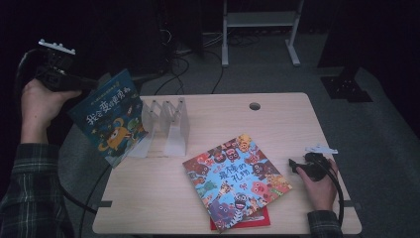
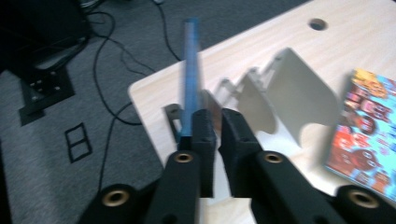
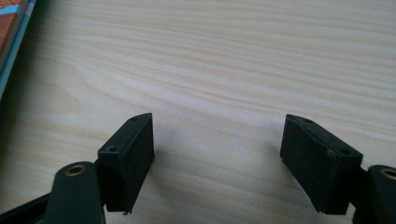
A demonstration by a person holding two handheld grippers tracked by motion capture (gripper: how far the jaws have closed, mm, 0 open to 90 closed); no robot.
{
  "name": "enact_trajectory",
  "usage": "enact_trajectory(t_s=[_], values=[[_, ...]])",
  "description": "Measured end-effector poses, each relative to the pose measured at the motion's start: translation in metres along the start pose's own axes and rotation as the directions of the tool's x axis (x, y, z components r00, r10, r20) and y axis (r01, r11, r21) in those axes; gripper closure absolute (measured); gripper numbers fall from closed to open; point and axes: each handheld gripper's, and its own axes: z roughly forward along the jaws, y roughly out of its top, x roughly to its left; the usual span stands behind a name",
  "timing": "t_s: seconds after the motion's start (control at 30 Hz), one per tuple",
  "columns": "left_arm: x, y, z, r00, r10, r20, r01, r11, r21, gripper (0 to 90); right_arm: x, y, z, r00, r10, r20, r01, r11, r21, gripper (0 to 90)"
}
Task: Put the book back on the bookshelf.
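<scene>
From the high view, the left gripper (image 1: 94,84) holds a blue picture book (image 1: 110,118) lifted off the bench (image 1: 277,106) and tilted at its far left corner, the cover facing the camera. I judge that it is gripped by its upper edge so that it can hang nearly upright and go down between the leaves of the white book rack (image 1: 166,124), which stands just beside it near the far left corner. A second, colourful book (image 1: 235,181) lies flat toward the near edge on top of a red book (image 1: 257,219), both likely waiting their turn. The right gripper (image 1: 294,166) rests on the bench near the right edge, clear of that stack. Open bench runs along the far edge and the right side; the left edge sits close under the lifted book, so little room remains there.

In the left gripper view, the jaws are clamped on the blue book's thin edge, which rises straight up from them. The rack's leaves stand just beyond, and the cable-strewn floor (image 2: 70,93) lies past the bench edge.

In the right gripper view, the jaws stand wide apart with nothing between them, over bare wood, with the edge of the colourful book (image 3: 11,32) at the upper left.
</scene>
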Motion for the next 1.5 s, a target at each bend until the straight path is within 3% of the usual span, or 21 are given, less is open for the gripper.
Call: enact_trajectory(t_s=[0.23, 0.4, 0.53, 0.8, 0.9, 1.03, 1.17, 1.23, 1.27, 1.3, 1.37, 1.43, 1.5], values=[[-0.033, -0.015, 0.019, 0.9963, 0.028, 0.082, -0.026, 0.9995, -0.018, 89.9, 0.0, 0.0, 0.0, 1.0, -0.007, -0.006, 0.007, 1.0, 0.003, 22.6], [-0.058, -0.029, 0.033, 0.9927, 0.058, 0.106, -0.053, 0.9975, -0.048, 89.3, 0.0, 0.0, 0.001, 0.9999, -0.011, -0.008, 0.011, 0.9999, 0.005, 21.8], [-0.076, -0.043, 0.048, 0.9923, 0.071, 0.101, -0.066, 0.9967, -0.046, 81.7, 0.001, 0.0, 0.001, 0.9998, -0.015, -0.012, 0.015, 0.9999, 0.007, 20.1], [-0.116, -0.078, 0.084, 0.9828, 0.133, 0.128, -0.128, 0.9906, -0.048, 66.7, 0.001, 0.0, 0.001, 0.9997, -0.02, -0.018, 0.02, 0.9998, 0.009, 19.1], [-0.131, -0.093, 0.098, 0.9818, 0.126, 0.142, -0.119, 0.9913, -0.056, 62.2, 0.001, 0.0, 0.001, 0.9996, -0.02, -0.018, 0.02, 0.9998, 0.009, 19.1], [-0.151, -0.113, 0.115, 0.978, 0.165, 0.128, -0.155, 0.9846, -0.081, 53.7, 0.001, 0.0, 0.001, 0.9996, -0.02, -0.018, 0.02, 0.9998, 0.01, 19.1], [-0.163, -0.129, 0.134, 0.9697, 0.17, 0.175, -0.155, 0.9834, -0.094, 45.1, 0.001, 0.0, 0.001, 0.9996, -0.02, -0.018, 0.02, 0.9997, 0.01, 19.0], [-0.169, -0.136, 0.146, 0.9624, 0.175, 0.208, -0.158, 0.9829, -0.095, 39.0, 0.001, 0.0, 0.001, 0.9996, -0.02, -0.018, 0.02, 0.9998, 0.01, 19.1], [-0.169, -0.136, 0.146, 0.9624, 0.175, 0.208, -0.158, 0.9829, -0.095, 35.5, 0.001, 0.0, 0.001, 0.9996, -0.02, -0.02, 0.02, 0.9997, 0.01, 19.2], [-0.175, -0.143, 0.159, 0.955, 0.176, 0.238, -0.156, 0.9826, -0.1, 32.8, 0.001, 0.0, 0.0, 0.9995, -0.022, -0.022, 0.022, 0.9997, 0.01, 19.5], [-0.181, -0.151, 0.174, 0.9476, 0.178, 0.265, -0.158, 0.9828, -0.096, 26.4, 0.002, -0.001, -0.001, 0.9991, -0.028, -0.03, 0.028, 0.9996, 0.007, 22.8], [-0.185, -0.156, 0.185, 0.9445, 0.177, 0.277, -0.158, 0.9833, -0.09, 19.9, 0.004, -0.002, -0.002, 0.9986, -0.036, -0.037, 0.036, 0.9993, -0.001, 26.8], [-0.189, -0.161, 0.195, 0.9366, 0.182, 0.3, -0.162, 0.9827, -0.089, 17.8, 0.006, -0.003, -0.005, 0.9974, -0.05, -0.052, 0.05, 0.9987, 0.001, 32.5]])
